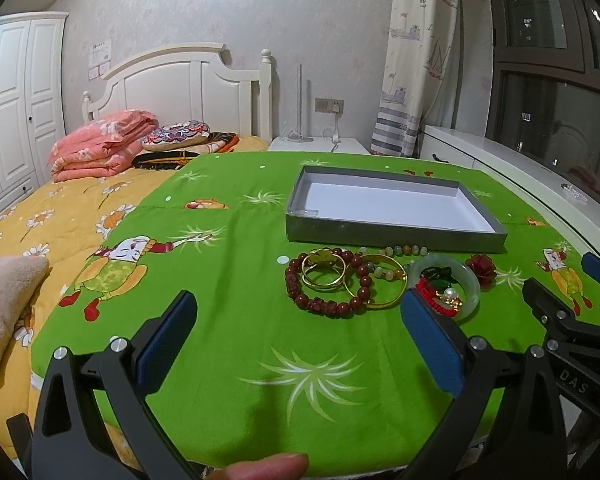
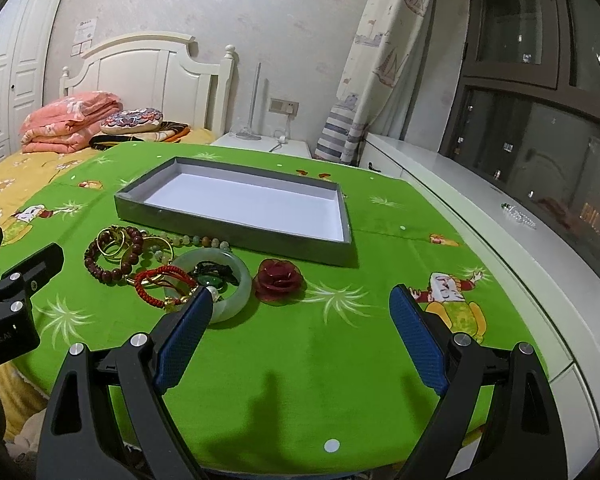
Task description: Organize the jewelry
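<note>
Above green cloth [image 1: 236, 320], claws [image 1: 300, 344] [image 2: 300, 328] wide — empty

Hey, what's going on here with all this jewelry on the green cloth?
A person holds a gripper in each hand over a green cloth. Both the left gripper and right gripper are open and hold nothing. The jewelry lies in a cluster in front of the grey tray: a dark red bead bracelet, gold bangles, a jade bangle, a red cord bracelet and a red rose ornament. No jewelry is in the tray yet.
</note>
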{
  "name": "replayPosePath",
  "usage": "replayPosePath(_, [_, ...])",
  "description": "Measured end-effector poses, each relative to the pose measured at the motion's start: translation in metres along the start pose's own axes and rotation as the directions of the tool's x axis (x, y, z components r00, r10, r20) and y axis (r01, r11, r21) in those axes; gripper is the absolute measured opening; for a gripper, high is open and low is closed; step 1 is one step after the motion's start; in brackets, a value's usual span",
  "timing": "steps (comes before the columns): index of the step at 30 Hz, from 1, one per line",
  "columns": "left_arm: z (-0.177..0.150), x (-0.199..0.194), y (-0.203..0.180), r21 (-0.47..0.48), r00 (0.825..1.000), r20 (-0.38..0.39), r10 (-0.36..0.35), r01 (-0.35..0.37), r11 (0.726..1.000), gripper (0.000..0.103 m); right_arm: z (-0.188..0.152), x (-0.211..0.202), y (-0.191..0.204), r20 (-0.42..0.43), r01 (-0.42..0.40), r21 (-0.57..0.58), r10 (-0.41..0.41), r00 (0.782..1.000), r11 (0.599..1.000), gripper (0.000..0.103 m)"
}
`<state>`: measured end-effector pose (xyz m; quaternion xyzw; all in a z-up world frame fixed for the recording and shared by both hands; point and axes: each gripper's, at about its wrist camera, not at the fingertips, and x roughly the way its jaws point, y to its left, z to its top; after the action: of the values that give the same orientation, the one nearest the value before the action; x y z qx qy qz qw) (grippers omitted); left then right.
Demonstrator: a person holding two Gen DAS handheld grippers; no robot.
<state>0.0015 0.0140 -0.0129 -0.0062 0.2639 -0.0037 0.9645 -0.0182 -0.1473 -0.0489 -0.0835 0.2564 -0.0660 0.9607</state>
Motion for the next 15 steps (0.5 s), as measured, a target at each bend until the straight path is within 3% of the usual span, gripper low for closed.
replayPosePath(6, [0.0, 0.004, 0.002, -0.004, 1.0, -0.021, 0.015, -0.015, 1.0, 0.098, 0.0, 0.002, -0.001, -0.005, -0.025, 0.008, 0.025, 1.0, 1.0, 0.084])
replayPosePath(9, [-0.001, 0.01, 0.004, -0.005, 0.999, -0.034, 0.037, -0.037, 0.999, 0.098, -0.003, 0.01, -0.009, -0.002, -0.122, 0.062, 0.122, 0.993, 0.991, 0.084])
replayPosePath(15, [-0.004, 0.024, 0.013, -0.027, 0.996, -0.076, 0.048, -0.05, 0.998, 0.098, -0.014, 0.028, -0.03, -0.001, -0.202, 0.193, 0.206, 0.979, 0.96, 0.084])
